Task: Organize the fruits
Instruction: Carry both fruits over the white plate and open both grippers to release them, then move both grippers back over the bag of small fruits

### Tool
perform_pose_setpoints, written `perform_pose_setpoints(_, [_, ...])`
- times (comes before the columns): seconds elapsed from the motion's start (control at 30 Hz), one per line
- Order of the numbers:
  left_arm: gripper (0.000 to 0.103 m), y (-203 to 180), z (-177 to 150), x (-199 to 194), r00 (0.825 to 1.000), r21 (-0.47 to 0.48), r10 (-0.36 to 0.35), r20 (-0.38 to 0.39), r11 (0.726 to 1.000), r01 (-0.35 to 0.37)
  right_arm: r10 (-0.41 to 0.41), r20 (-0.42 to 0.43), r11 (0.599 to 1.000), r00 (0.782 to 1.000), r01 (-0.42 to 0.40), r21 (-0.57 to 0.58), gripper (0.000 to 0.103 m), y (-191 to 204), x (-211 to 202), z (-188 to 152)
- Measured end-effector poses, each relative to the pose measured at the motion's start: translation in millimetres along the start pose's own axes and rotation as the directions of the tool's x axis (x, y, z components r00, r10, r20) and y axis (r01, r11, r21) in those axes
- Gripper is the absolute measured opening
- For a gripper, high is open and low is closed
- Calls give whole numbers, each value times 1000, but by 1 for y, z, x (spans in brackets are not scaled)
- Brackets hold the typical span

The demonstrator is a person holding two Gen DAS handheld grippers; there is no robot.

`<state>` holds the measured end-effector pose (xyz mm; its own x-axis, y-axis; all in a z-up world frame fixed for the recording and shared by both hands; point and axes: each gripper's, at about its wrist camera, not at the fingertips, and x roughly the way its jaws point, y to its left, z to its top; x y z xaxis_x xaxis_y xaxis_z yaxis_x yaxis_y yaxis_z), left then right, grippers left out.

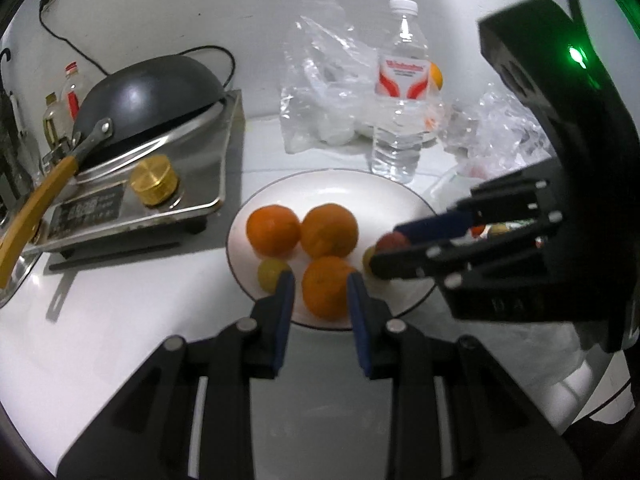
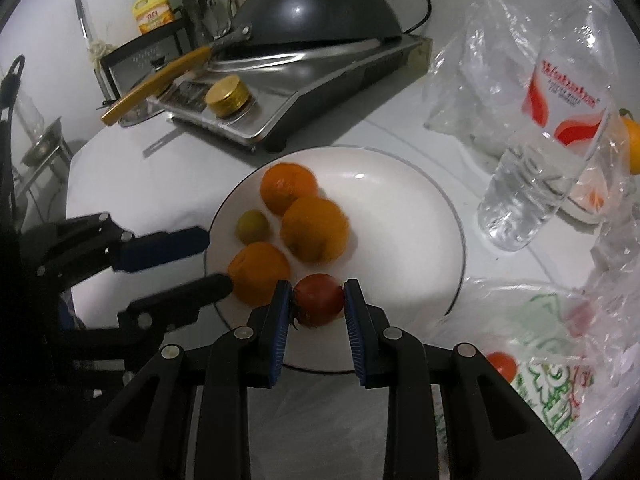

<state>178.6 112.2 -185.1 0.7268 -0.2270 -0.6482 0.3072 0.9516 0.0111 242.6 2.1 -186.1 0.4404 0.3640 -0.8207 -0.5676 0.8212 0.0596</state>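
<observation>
A white plate carries three oranges and a small green fruit. My right gripper is over the plate's near side, shut on a small red tomato, with both blue pads pressing its sides. At the plate's rim my left gripper has its jaws close together and nothing clamped between them. The nearest orange lies just past its tips, and one fingertip is at its edge.
A steel stove with a dark wok stands beyond the plate. A water bottle and crumpled plastic bags crowd the other side. One bag holds a tomato, and an orange sits behind the bottle.
</observation>
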Motion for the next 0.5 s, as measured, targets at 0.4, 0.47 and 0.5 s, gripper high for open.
perform_pose_setpoints(0.4, [28,8,-6,-10,1000,-23,19,9,1000,-19,-23,-10,1000,1000,22,-1,29,7,-2,-5])
perform_pose_setpoints(0.47, [29,6,-6,-13,1000,-24,21,13,1000,-20,-29,1,1000,1000,29,-2,29,8,-7,-6])
perform_pose_setpoints(0.5, [29,5,-6,-13,1000,-23,22,15,999,-22,-33,5,999,999,33,-2,29,8,-9,-6])
